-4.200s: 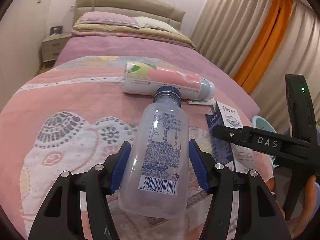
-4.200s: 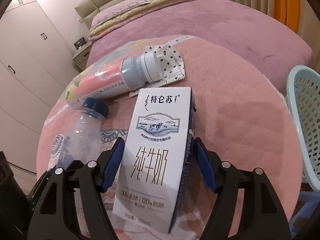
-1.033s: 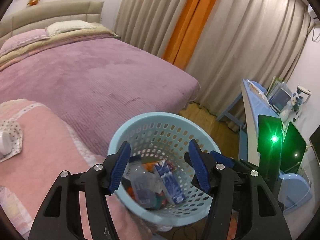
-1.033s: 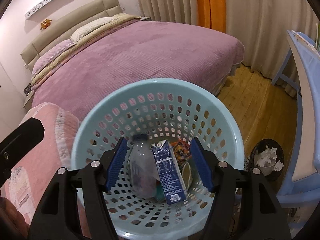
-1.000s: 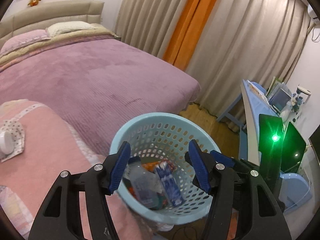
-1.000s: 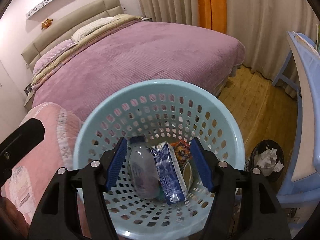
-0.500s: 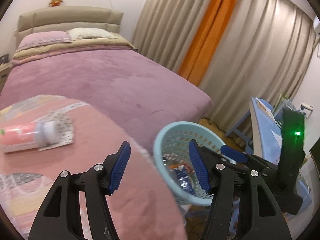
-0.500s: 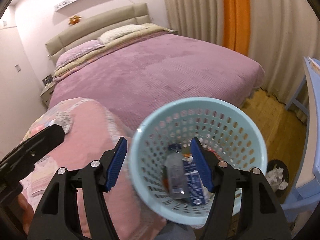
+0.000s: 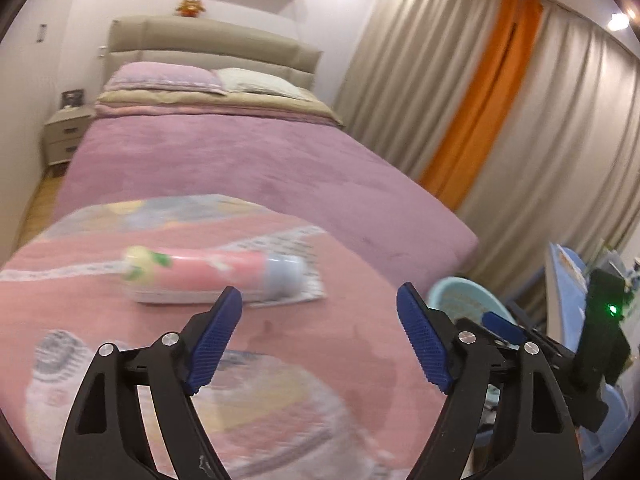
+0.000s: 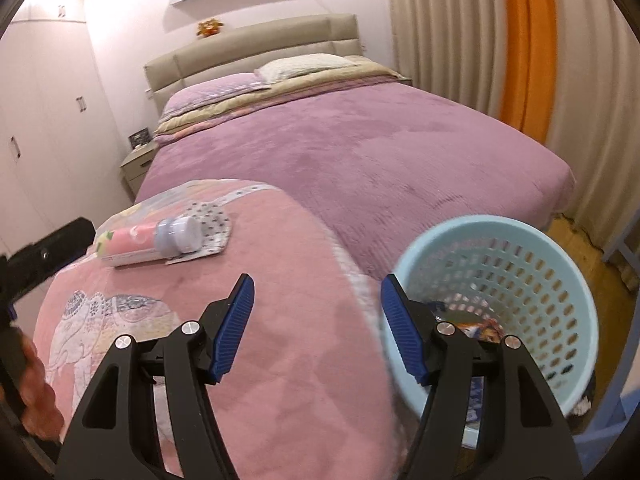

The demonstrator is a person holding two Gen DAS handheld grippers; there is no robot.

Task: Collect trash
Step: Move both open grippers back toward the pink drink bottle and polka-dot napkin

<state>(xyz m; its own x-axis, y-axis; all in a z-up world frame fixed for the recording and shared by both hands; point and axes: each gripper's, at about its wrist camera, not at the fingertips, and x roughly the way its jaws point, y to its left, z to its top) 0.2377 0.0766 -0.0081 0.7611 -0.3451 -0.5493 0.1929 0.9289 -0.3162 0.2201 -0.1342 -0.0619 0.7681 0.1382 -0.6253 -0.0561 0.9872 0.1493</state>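
The left claw (image 9: 319, 334) is empty and its jaws are opening, with only the pink blanket (image 9: 340, 320) showing between the blue pads (image 9: 212, 340). At about 11 o'clock from it, a pink bottle (image 9: 212, 276) with a grey cap lies on its side on that blanket, resting partly on a dotted wrapper (image 9: 304, 292). The light-blue basket (image 9: 460, 300) sits at 3 o'clock, beside the bed's edge and partly hidden by the right claw's black body.

In the right wrist view, the right claw (image 10: 317, 326) stands fairly wide apart and grips nothing. The basket (image 10: 500, 248) is at its 3 o'clock, with some colourful trash (image 10: 480, 326) visible at the bottom. The pink bottle (image 10: 148, 242) lies at 10 o'clock, well apart from the basket. A hand (image 10: 36, 396) shows at the left edge.
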